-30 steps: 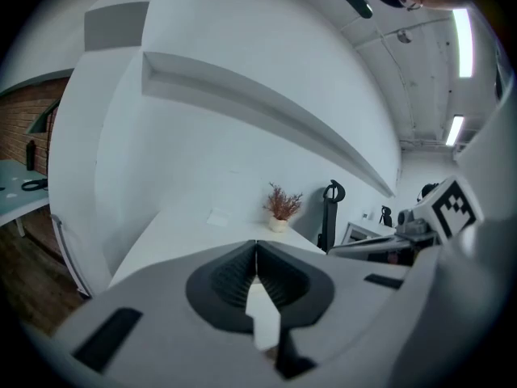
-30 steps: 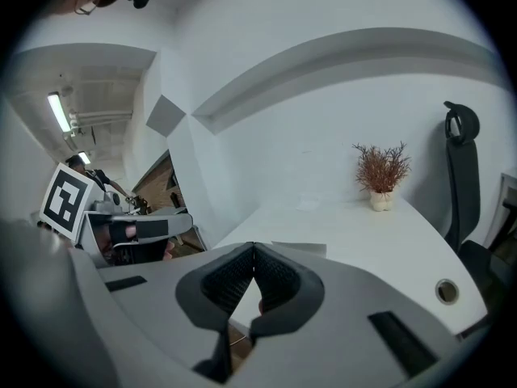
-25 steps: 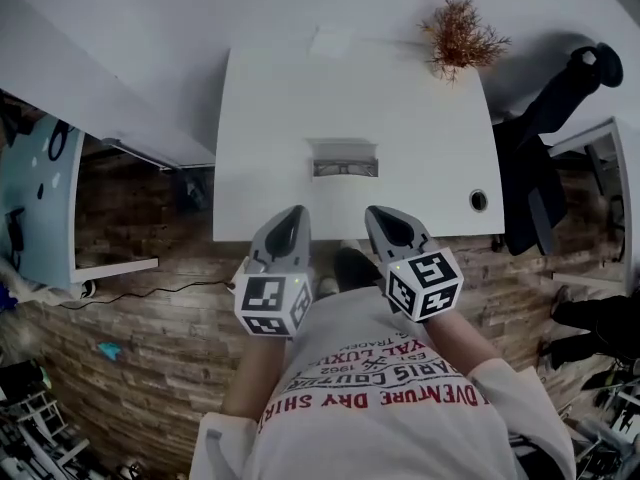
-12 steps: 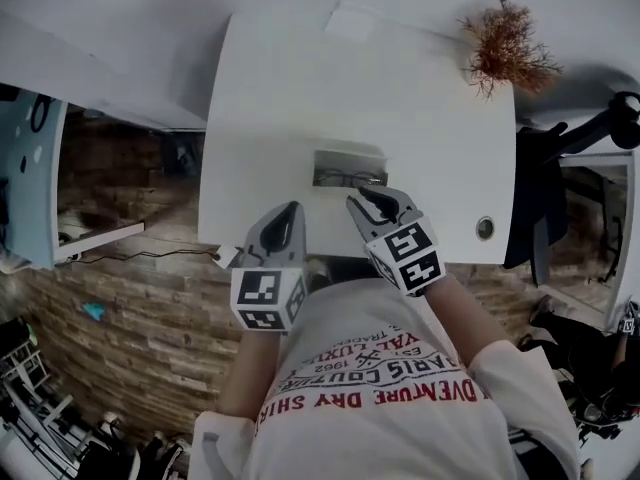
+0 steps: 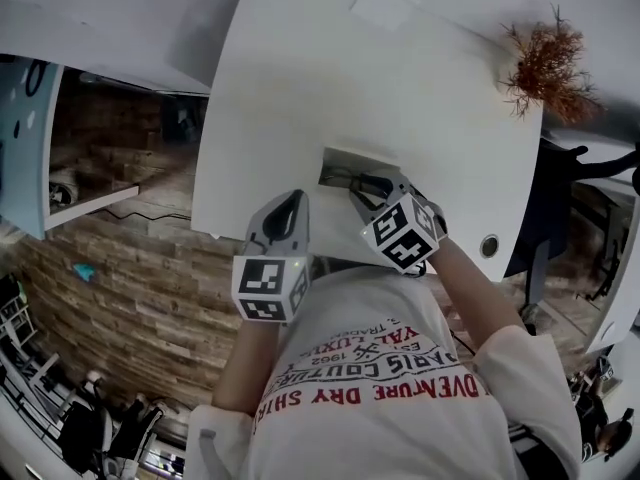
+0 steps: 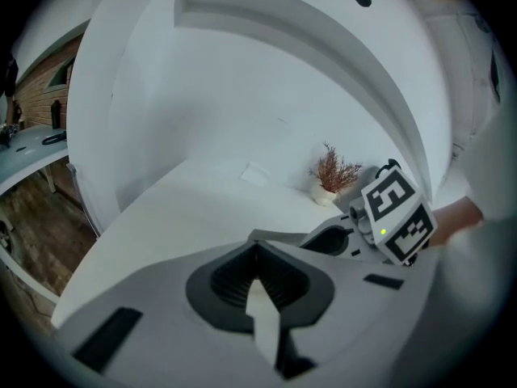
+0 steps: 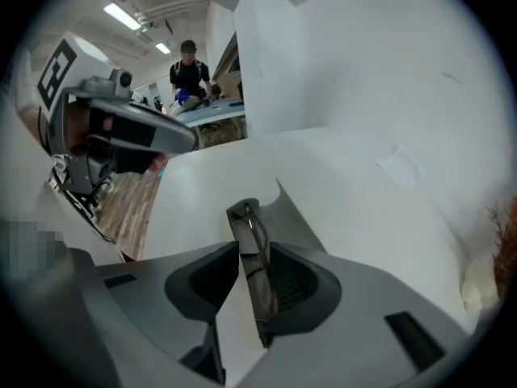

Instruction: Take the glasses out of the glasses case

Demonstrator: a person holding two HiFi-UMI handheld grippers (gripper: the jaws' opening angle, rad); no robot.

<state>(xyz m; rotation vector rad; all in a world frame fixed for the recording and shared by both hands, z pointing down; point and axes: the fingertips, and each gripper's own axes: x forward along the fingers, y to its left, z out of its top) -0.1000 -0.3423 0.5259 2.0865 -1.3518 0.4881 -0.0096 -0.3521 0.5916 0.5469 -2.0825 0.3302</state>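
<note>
The glasses case is a grey, box-shaped case. It lies open on the white counter, close to the counter's front edge and with its long side along that edge. The glasses lie inside it, thin and dark-framed. Only part of the frame shows, just behind the case's near wall.

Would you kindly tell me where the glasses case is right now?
In the head view, the glasses case sits at the white table's near edge, its end between the right tongs, whose jaws are opening.
</note>
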